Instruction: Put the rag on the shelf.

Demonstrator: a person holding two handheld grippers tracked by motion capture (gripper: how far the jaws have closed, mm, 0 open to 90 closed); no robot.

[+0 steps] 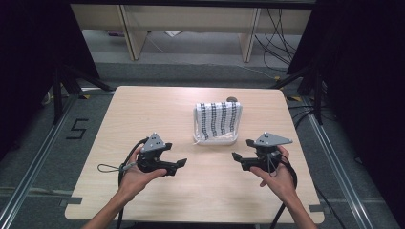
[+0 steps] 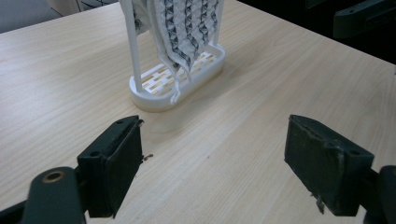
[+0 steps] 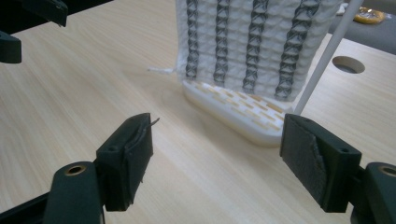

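Where writing is concerned, the one legible mark is a black "5" (image 1: 76, 129) on the floor left of the counter (image 1: 143, 114); the cloth (image 1: 218, 119) and rack (image 1: 215, 140) carry no label. Cloth: white with dark lattice stripes, draped over a white rack with a slotted oval base, standing right of centre toward the far half of the counter. Rack's long axis runs roughly left to right across the counter; the cloth hangs upright, stripes vertical, its broad face toward the person. Left hand-held gripper (image 1: 179, 165): held in the left hand (image 1: 136, 172) just above the counter, near left of the rack, jaws aimed right and slightly forward, spread wide, holding nothing; in the left gripper view the rack stands ahead between the jaws, well apart from them. Right hand-held gripper (image 1: 241, 151): held in the right hand (image 1: 277, 176), near right of the rack, jaws aimed left, spread wide, holding nothing. Forearms enter from the near edge, angled inward.
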